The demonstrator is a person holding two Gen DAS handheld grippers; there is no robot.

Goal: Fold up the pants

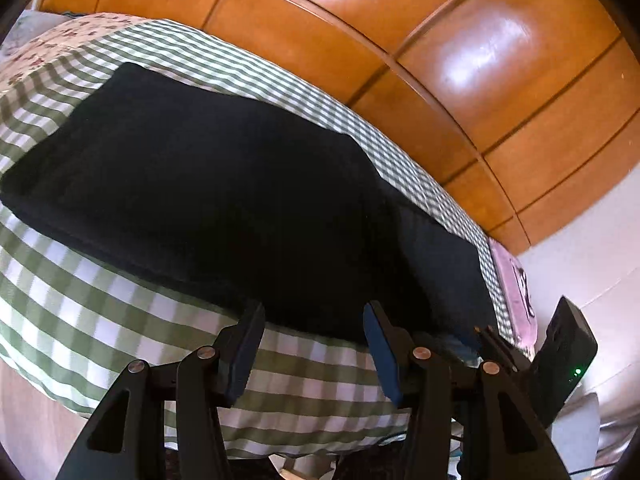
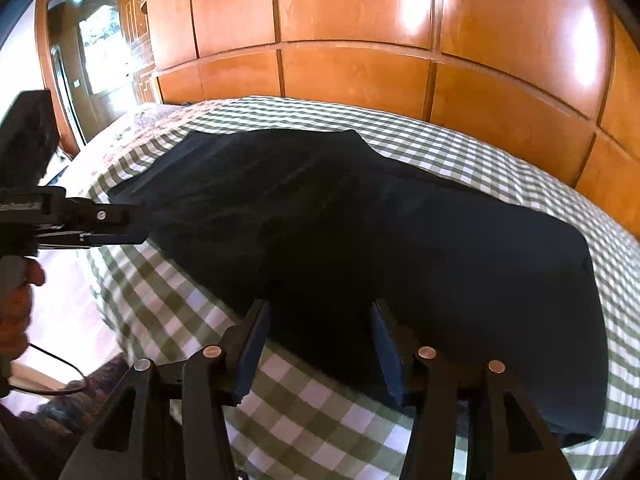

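Observation:
Dark navy pants [image 1: 224, 184] lie flat on a green-and-white checked bedspread [image 1: 80, 304], folded lengthwise with both legs stacked. They also show in the right wrist view [image 2: 360, 232]. My left gripper [image 1: 314, 320] is open and empty, its tips at the near edge of the pants. My right gripper [image 2: 320, 316] is open and empty, its tips over the pants' near edge. In the right wrist view the left gripper [image 2: 132, 222] shows from the side at the left, by the pants' left end. In the left wrist view part of the right gripper's body [image 1: 560, 356] shows at the right.
A wooden panelled wardrobe [image 2: 360, 20] stands behind the bed. A floral pillow [image 1: 52, 36] lies at the bed's far left. A pink item [image 1: 516, 288] lies at the bed's right end. A doorway with a mirror [image 2: 100, 52] is at the left.

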